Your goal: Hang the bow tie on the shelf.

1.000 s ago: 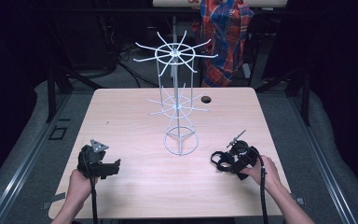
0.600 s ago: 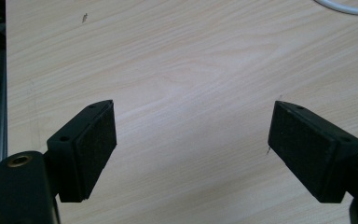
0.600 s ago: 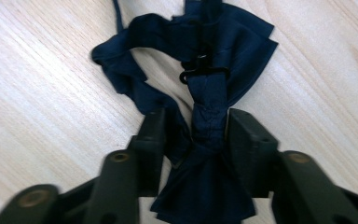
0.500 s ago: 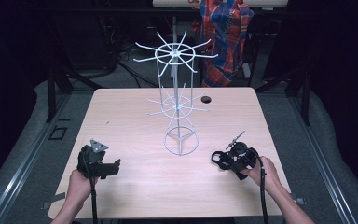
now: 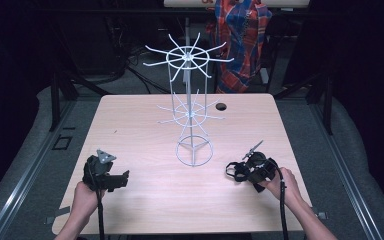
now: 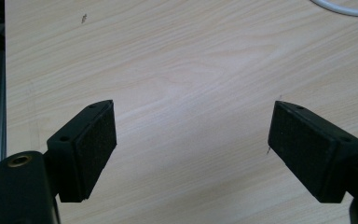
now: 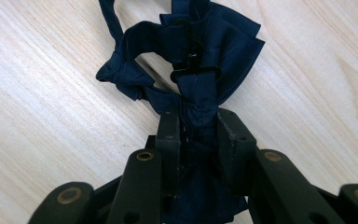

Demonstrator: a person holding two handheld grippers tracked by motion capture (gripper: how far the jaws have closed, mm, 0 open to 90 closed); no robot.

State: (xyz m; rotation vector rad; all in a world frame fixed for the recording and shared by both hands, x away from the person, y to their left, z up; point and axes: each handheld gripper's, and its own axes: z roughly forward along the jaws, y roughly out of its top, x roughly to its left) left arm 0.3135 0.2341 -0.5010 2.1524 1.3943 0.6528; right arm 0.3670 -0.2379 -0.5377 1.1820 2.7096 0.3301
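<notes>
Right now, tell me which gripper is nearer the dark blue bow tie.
Right. The right gripper is shut on the dark blue bow tie; the left gripper rests open across the table, beyond the wire rack.

The high view looks forward and down over the whole desk [image 5: 145,120] from the near side. Each tool view looks closely down at the desktop, which all three views share.

Colours and patterns on the table

Dark navy bow tie [image 7: 200,56], plain, with a black clip [image 7: 193,65]; black right gripper [image 7: 199,133] and black left gripper [image 6: 193,140] with a grey top plate; white wire rack [image 5: 192,110]; pale wood-grain table [image 5: 130,125]; red, blue and white plaid shirt [image 5: 242,35].
</notes>
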